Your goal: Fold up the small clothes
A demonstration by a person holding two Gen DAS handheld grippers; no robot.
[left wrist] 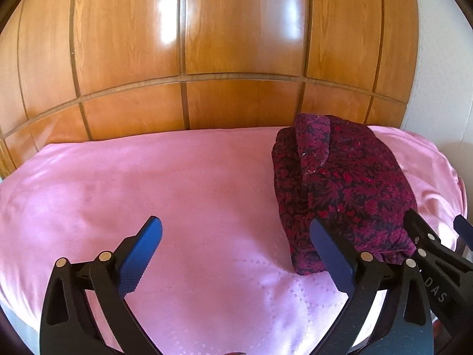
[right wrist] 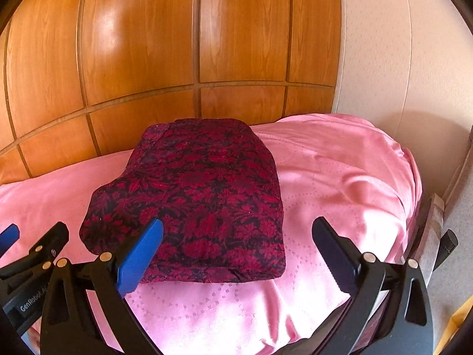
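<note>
Lying folded into a thick, roughly rectangular bundle, the dark red patterned garment (right wrist: 192, 204) rests on a pink cloth (right wrist: 340, 177) that covers the surface beneath it; I cannot tell what that surface is. Behind it stands a glossy wooden panelled wall (right wrist: 147, 44), and a pale wall (right wrist: 399, 59) lies off to the right of the right claw.

The right claw (right wrist: 236, 251) stands wide, nothing between its blue pads. The garment lies just ahead of it and reaches across towards its left finger (right wrist: 139, 257), whose tip overlaps the bundle's near edge in the view; whether it touches, I cannot tell. Its right finger hangs over bare pink cloth.

The left claw (left wrist: 236, 251) is also spread wide and holds nothing. From its view the garment (left wrist: 340, 189) sits ahead and to the right, beyond its right finger (left wrist: 331, 257), with a folded flap showing on the bundle's far left side. Between its fingers shows only pink cloth (left wrist: 177, 192). The right claw's black frame shows just beside it, at the right edge.
</note>
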